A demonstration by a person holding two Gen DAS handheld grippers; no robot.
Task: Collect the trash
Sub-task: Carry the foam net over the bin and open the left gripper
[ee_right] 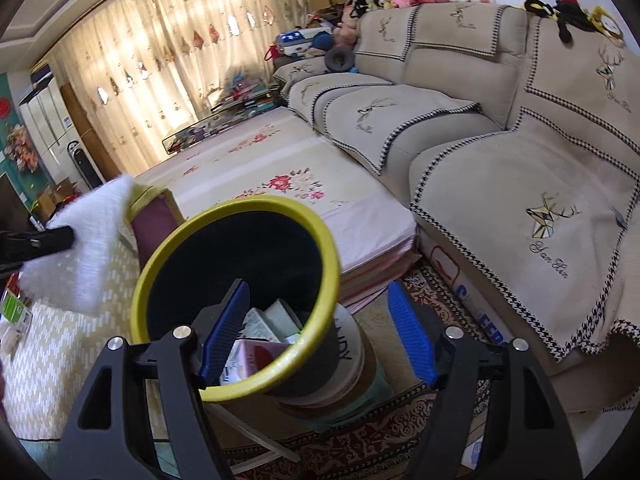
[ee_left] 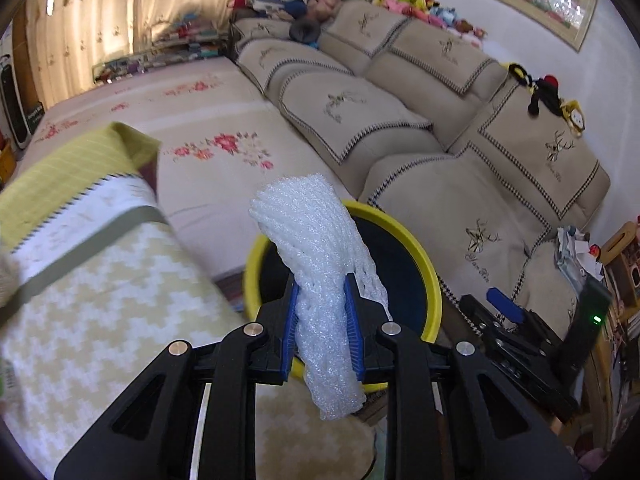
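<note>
A white foam net sleeve (ee_left: 304, 220) is pinched between the blue pads of my left gripper (ee_left: 321, 278), which is shut on it. It hangs just in front of and above the black bin with a yellow rim (ee_left: 424, 264). In the right wrist view the same foam sleeve (ee_right: 92, 248) shows blurred at the left, beside the bin (ee_right: 168, 248). My right gripper (ee_right: 318, 285) stands open over the bin's near rim with nothing pressed between its pads. Boxes and wrappers (ee_right: 260, 332) lie at the bottom of the bin.
The bin rests on a round tin (ee_right: 348, 360) on a patterned carpet (ee_right: 360, 448). A table with a yellow zigzag cloth (ee_left: 100, 300) is at the left. A floral-covered low table (ee_right: 280, 168) and a beige sofa (ee_right: 520, 168) lie behind.
</note>
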